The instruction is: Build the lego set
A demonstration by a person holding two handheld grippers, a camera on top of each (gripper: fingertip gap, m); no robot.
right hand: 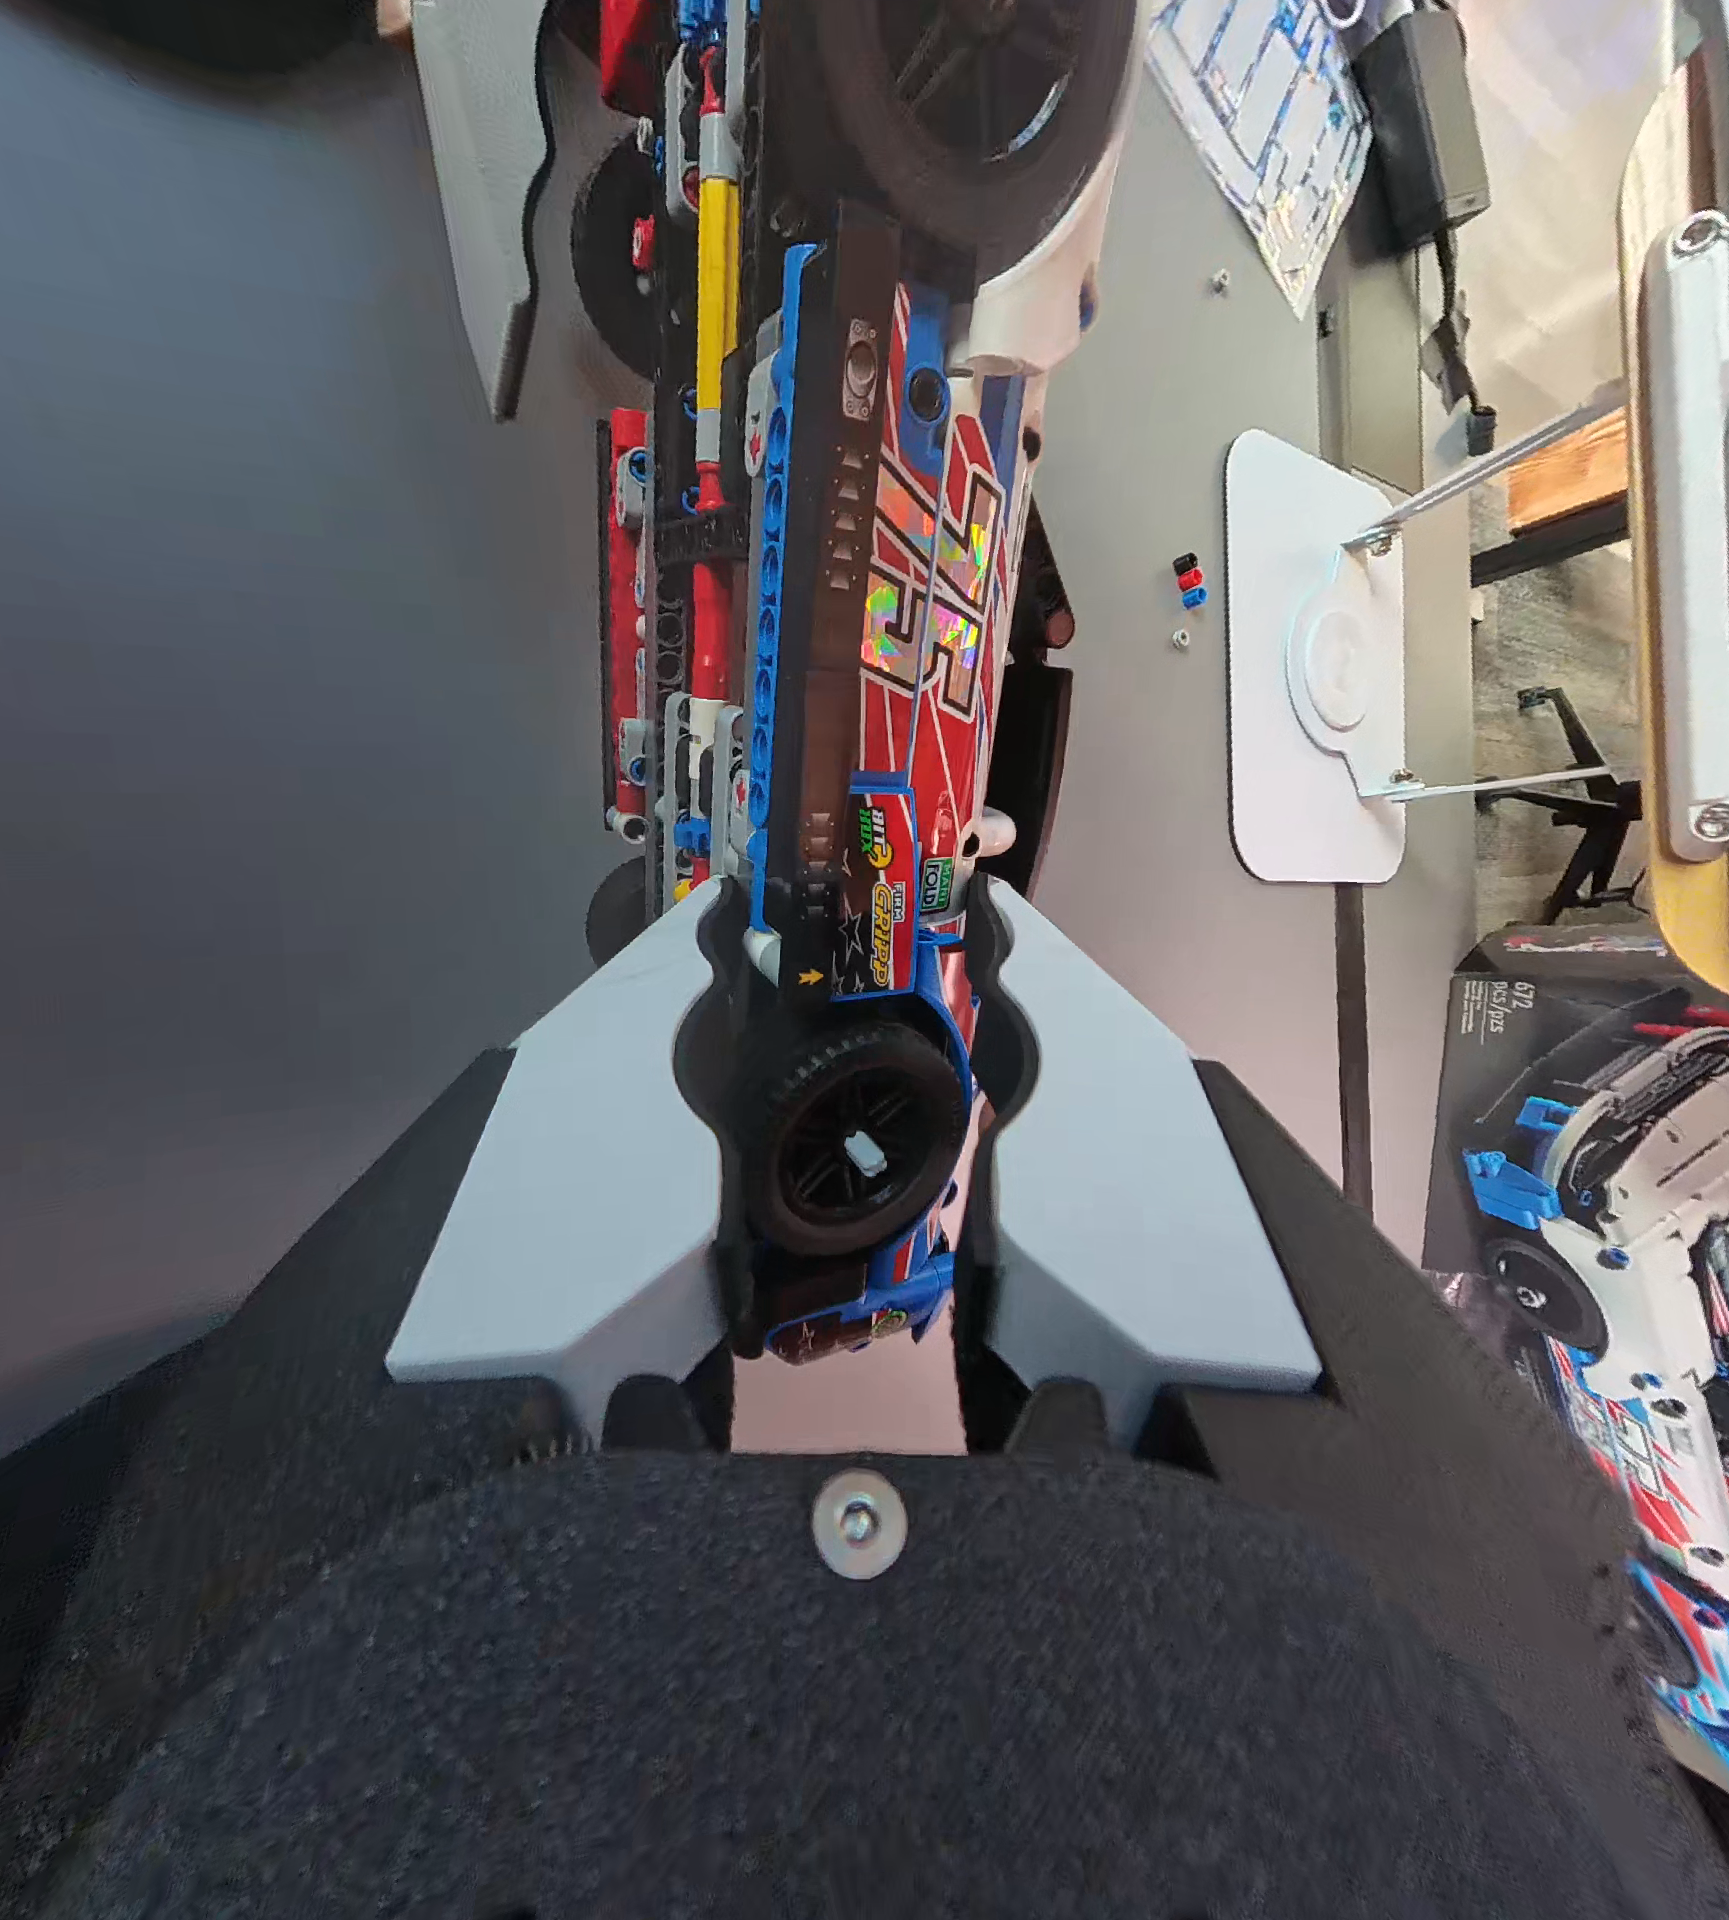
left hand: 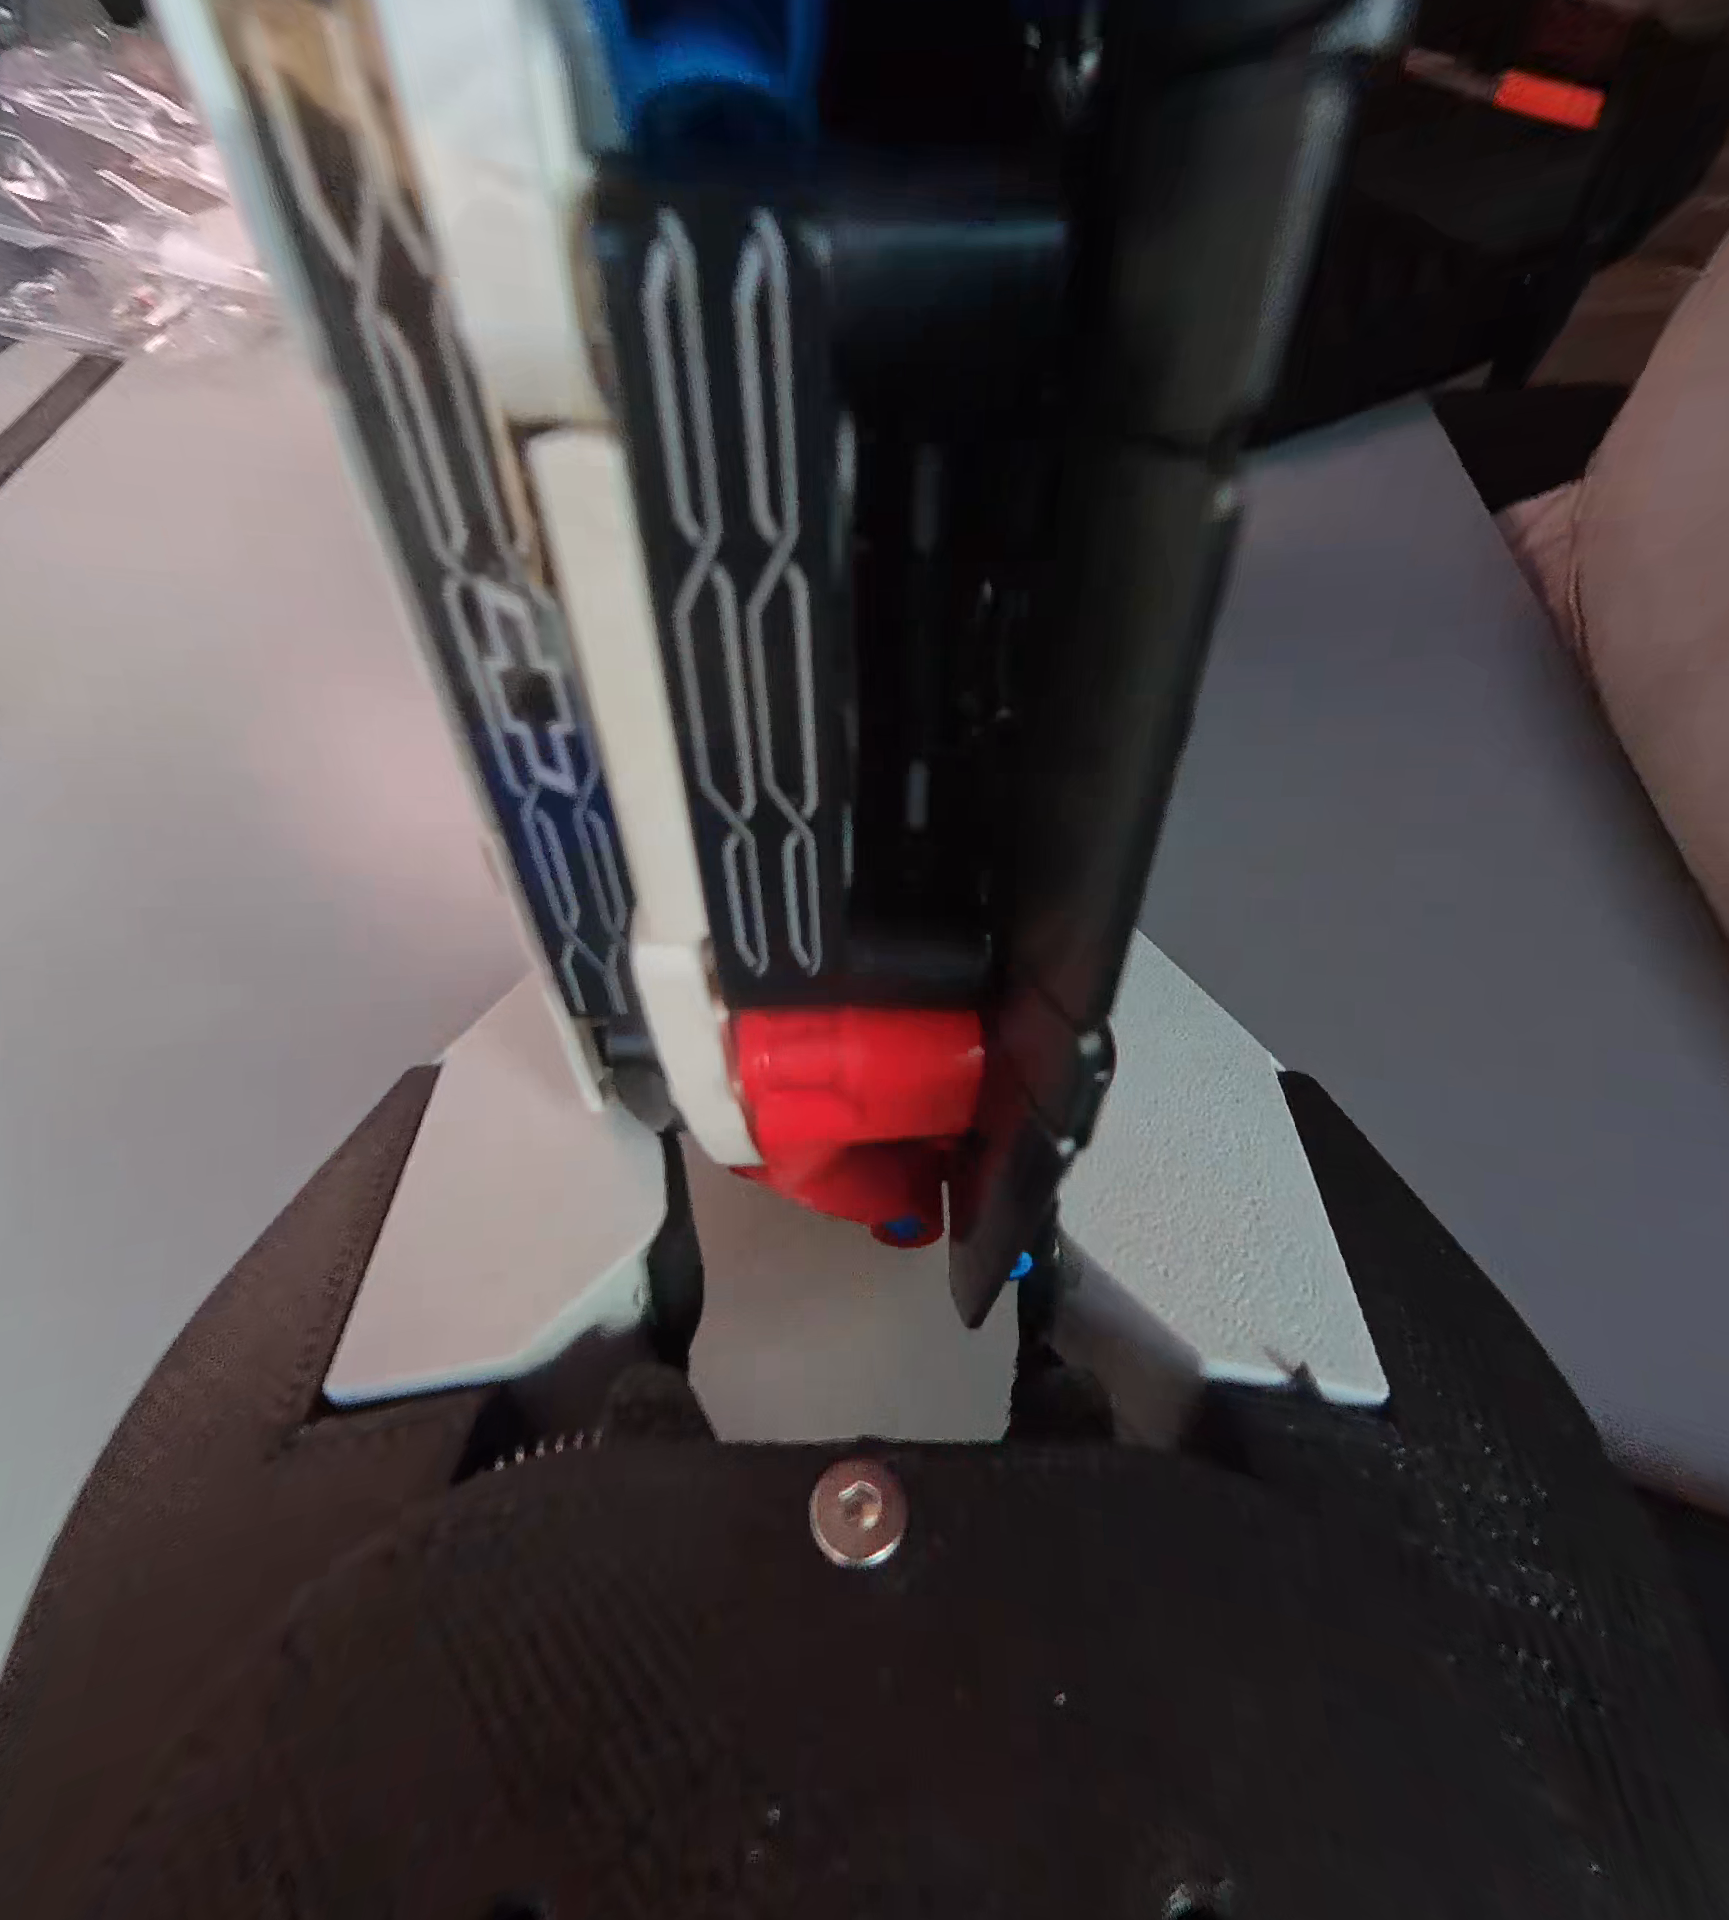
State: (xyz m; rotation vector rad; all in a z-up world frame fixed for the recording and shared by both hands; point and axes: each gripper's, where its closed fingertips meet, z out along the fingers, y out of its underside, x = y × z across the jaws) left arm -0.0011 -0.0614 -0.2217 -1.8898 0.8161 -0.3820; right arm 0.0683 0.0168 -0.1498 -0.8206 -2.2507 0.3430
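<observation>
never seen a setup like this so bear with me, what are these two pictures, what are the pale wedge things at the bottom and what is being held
Each picture comes from a camera mounted on a hand-held gripper that a person carries, looking forward along its two fingers. The pale wedges are those fingers. The right hand-held gripper is shut on a lego car, gripping it around a front wheel. The left hand-held gripper appears to grip the same car's other end by a red piece. Behind lie the grey table, the set's box, loose small pieces and plastic bags.

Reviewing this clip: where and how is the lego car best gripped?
Probably at its wheel end, as the right gripper does: fingers either side of the lego car, closing across its narrow width around the wheel. The long body offers flat flanks.
</observation>
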